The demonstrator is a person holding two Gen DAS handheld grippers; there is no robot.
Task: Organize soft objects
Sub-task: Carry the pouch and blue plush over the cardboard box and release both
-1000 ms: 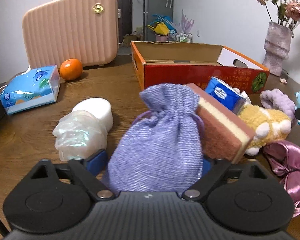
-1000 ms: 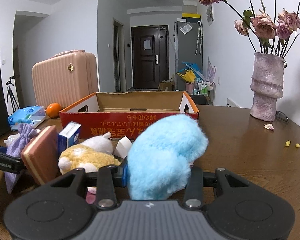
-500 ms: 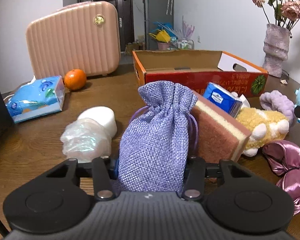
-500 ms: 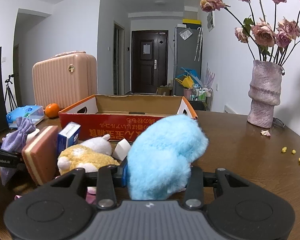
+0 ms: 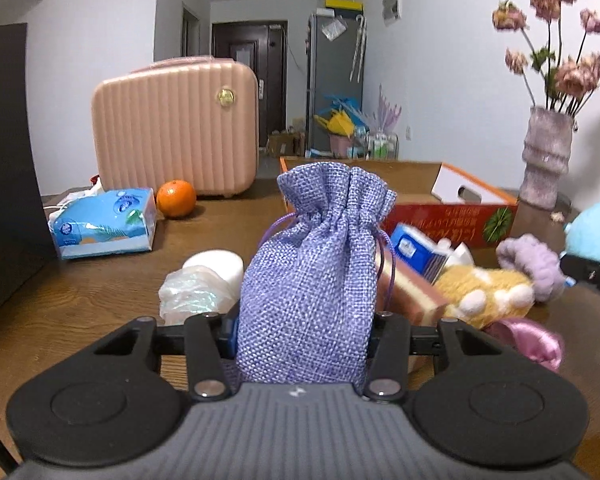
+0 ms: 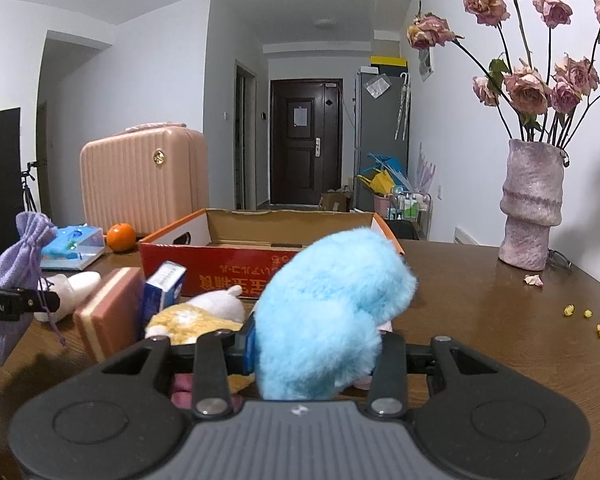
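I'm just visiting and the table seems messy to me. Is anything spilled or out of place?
Yes. Small yellow crumbs lie scattered on the table at the right, and a fallen petal sits near the vase of dried roses. An orange also sits among the soft things.

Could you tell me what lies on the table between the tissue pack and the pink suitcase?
An orange sits between the tissue pack and the pink suitcase, clearest in the left wrist view.
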